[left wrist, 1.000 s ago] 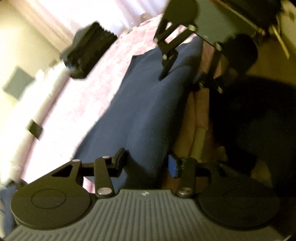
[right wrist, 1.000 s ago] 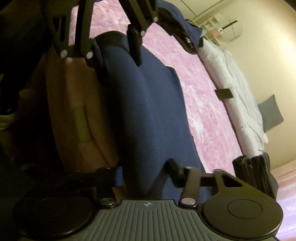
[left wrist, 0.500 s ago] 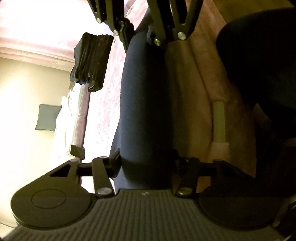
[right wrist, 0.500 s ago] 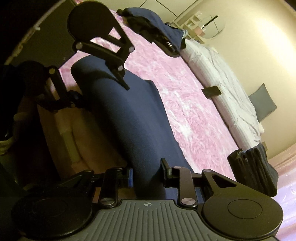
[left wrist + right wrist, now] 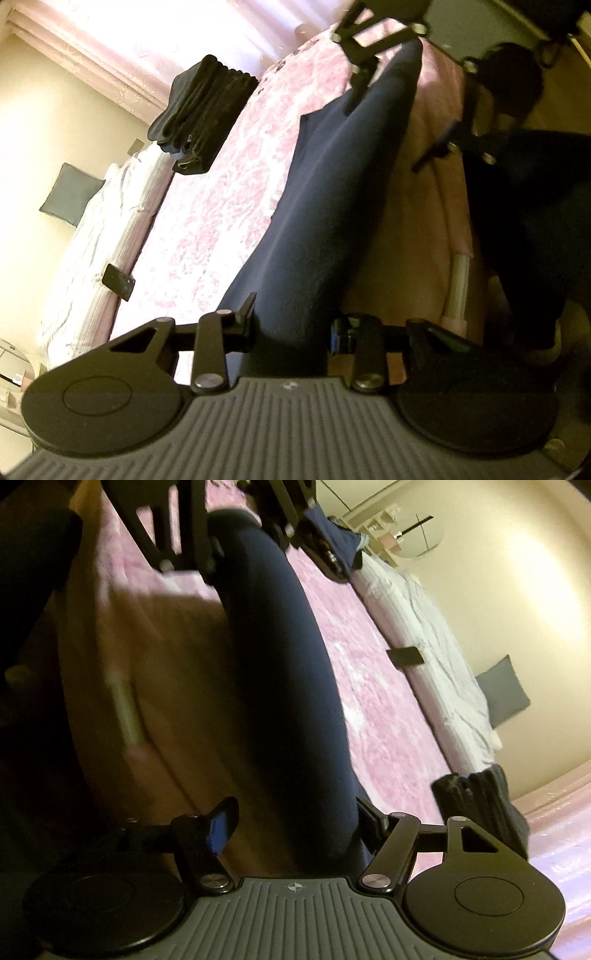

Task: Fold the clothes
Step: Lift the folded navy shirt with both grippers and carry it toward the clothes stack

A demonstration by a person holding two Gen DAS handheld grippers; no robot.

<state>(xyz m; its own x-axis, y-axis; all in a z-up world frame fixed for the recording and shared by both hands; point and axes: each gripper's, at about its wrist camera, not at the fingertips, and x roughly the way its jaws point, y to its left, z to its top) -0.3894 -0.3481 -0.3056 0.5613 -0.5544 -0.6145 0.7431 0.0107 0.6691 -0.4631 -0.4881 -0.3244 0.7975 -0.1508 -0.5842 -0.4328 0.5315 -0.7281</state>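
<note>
A navy blue garment (image 5: 325,206) lies along the near edge of the pink bed (image 5: 207,206), its folded edge raised between the two grippers. My left gripper (image 5: 293,325) has its jaws wide apart with the cloth's end lying between them. My right gripper (image 5: 295,823) is open too, and the same garment (image 5: 288,686) runs through its gap. Each gripper shows at the far end of the cloth in the other's view: the right one (image 5: 391,110), the left one (image 5: 243,535).
A stack of folded dark clothes (image 5: 199,114) stands on the bed by the curtain; it also shows in the right wrist view (image 5: 480,805). A heap of unfolded clothes (image 5: 332,542) lies at the other end. A small dark item (image 5: 118,282) lies near the white bedding (image 5: 92,236).
Both grippers have swung along the bed edge with the garment between them. The right gripper's jaws have spread wider than half a second ago.
</note>
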